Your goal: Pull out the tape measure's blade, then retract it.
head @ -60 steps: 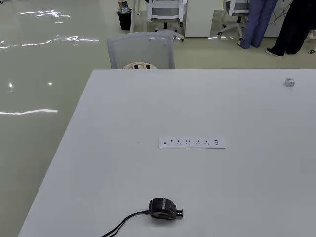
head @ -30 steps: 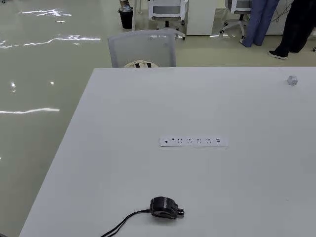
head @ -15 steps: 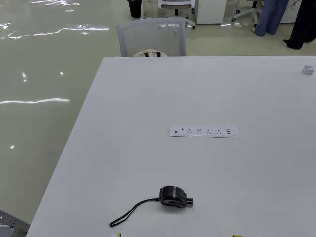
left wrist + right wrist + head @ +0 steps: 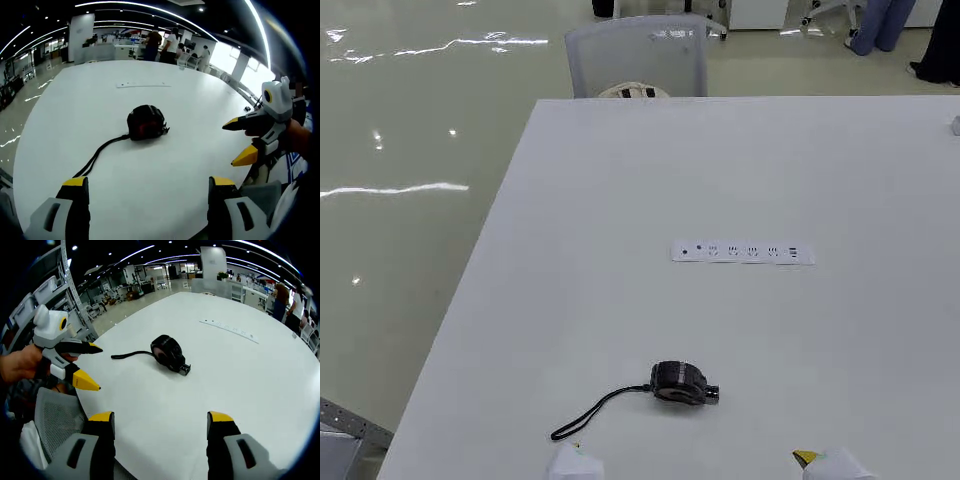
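One tape measure (image 4: 682, 382) between hand-held grippers (image 4: 147, 182) (image 4: 160, 417)

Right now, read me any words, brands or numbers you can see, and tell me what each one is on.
No text here is legible.
Tape measure: a reddish patch on its case, too blurred to read.
Power strip: sockets and small marks, too small to make out any lettering.

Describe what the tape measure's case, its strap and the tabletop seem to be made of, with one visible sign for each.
Tape measure case: probably hard black plastic; rounded moulded shape, dull sheen.
Strap: likely cord or fabric; thin, limp, lying in a loose curve.
Tabletop: perhaps matt white laminate; smooth, even, no grain.
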